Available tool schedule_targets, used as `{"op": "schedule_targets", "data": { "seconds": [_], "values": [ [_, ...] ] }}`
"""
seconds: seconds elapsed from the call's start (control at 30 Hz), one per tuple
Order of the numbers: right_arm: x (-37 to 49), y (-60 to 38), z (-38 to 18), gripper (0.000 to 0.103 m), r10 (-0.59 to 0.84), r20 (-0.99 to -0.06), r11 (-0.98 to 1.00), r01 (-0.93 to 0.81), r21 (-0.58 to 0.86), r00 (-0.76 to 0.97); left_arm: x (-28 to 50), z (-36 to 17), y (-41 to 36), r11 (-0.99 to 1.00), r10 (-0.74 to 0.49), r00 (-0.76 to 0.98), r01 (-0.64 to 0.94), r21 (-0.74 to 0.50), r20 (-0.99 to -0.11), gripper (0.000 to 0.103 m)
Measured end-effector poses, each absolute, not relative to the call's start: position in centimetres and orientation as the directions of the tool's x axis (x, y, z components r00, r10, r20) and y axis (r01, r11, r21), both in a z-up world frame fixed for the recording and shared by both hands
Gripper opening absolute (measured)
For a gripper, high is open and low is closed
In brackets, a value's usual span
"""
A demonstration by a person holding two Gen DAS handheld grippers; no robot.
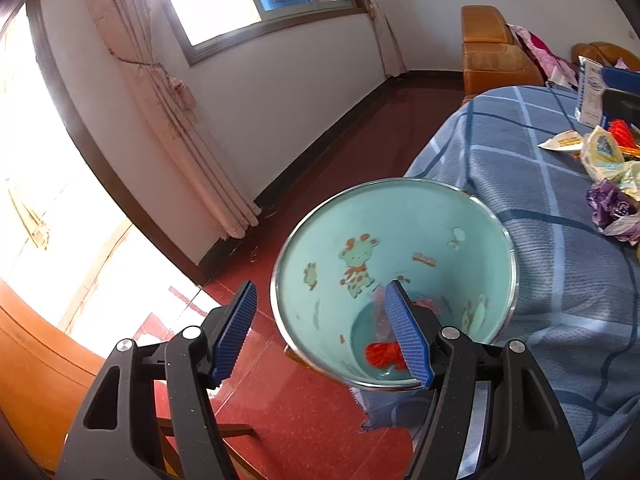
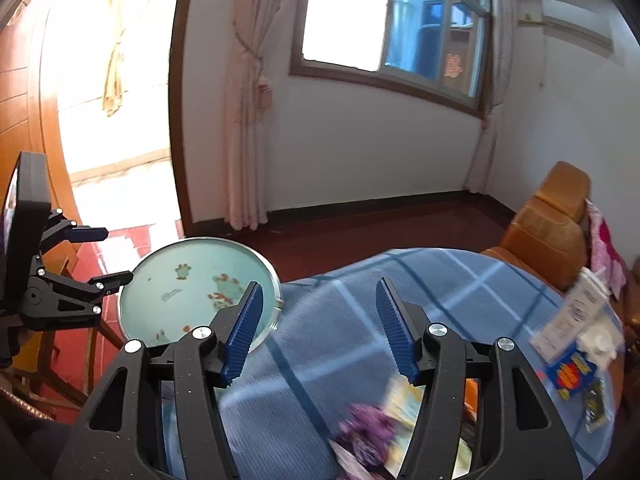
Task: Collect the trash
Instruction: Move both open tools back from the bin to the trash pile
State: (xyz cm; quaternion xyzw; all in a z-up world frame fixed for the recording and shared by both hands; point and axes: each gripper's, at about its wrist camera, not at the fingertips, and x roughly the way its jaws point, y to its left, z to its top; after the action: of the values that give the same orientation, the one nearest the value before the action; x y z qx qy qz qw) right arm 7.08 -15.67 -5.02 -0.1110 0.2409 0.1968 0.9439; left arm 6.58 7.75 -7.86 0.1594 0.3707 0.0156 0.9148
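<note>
Left wrist view: we see teal bin [image 1: 392, 280] beside table edge, red scrap [image 1: 382, 354] inside. Wrappers [image 1: 604, 160] lie on blue checked cloth [image 1: 500, 152]. Left gripper [image 1: 324, 332] jaws apart, straddling bin rim; right gripper [image 2: 320, 328] jaws apart, empty. Next, we judge: right reaches purple wrapper [image 2: 366, 432].

No lettering can be read anywhere. The white carton [image 1: 589, 92] at the far edge of the counter carries blue print too small to make out, and in the right wrist view the blue packet [image 2: 573, 372] bears yellow lettering blurred beyond reading.
</note>
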Motion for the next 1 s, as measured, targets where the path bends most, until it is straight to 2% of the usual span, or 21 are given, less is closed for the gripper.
{"op": "schedule_targets", "data": {
  "seconds": [0.27, 0.47, 0.7, 0.9, 1.0],
  "values": [
    [2.7, -25.0, -5.1, 0.066, 0.156, -0.479, 0.971, -0.223, -0.086, 0.864, 6.7, -8.2, 2.1, 0.936, 0.056, 0.730, 0.199, 0.290, -0.681, 0.066],
    [0.6, -31.4, -8.1, 0.066, 0.017, -0.529, 0.999, -0.039, -0.031, 0.848, 6.4, -8.2, -3.2, 0.916, -0.030, 0.730, 0.293, 0.274, -0.683, 0.066],
    [-2.2, -35.3, -11.2, 0.066, -0.046, -0.567, 0.998, 0.063, 0.010, 0.822, 6.2, -8.2, -9.6, 0.879, -0.146, 0.724, 0.407, 0.247, -0.675, 0.066],
    [-3.9, -36.9, -12.1, 0.068, -0.099, -0.565, 0.993, 0.117, -0.005, 0.819, 7.6, -7.7, -13.0, 0.871, -0.224, 0.715, 0.452, 0.193, -0.662, 0.066],
    [-4.2, -37.9, -12.9, 0.069, -0.104, -0.576, 0.991, 0.135, 0.012, 0.811, 8.4, -8.5, -14.2, 0.853, -0.250, 0.675, 0.493, 0.172, -0.694, 0.066]
  ]
}}
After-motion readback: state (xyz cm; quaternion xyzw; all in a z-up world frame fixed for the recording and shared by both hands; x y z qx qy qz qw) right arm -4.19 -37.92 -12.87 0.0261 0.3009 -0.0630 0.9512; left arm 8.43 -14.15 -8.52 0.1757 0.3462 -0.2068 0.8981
